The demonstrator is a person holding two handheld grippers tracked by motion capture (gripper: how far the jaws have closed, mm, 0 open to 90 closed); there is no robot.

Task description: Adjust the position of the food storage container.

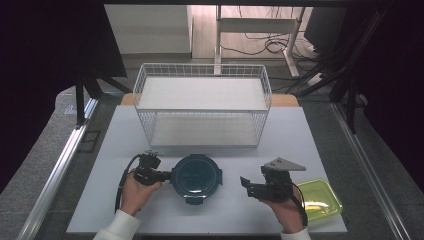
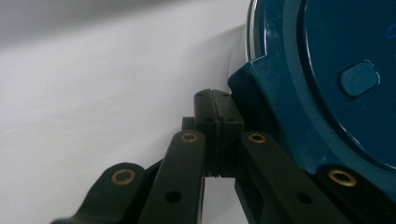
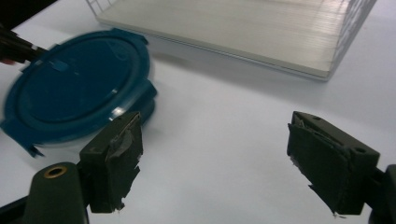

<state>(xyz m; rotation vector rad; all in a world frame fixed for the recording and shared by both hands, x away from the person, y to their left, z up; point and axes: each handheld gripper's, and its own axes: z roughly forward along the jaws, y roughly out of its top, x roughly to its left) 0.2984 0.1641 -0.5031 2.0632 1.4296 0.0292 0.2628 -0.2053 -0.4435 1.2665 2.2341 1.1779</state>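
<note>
This looks like a lab or test room set up for recording, not a home. A white table (image 1: 210,200) stands between metal rails (image 1: 60,165) and dark curtains (image 1: 45,60), and behind it loose cables (image 1: 265,45) trail over the bare floor under a desk frame (image 1: 255,25). A white wire rack (image 1: 202,102) stands on the table.

Blue lid (image 2: 327,84) cut off rightward
</note>
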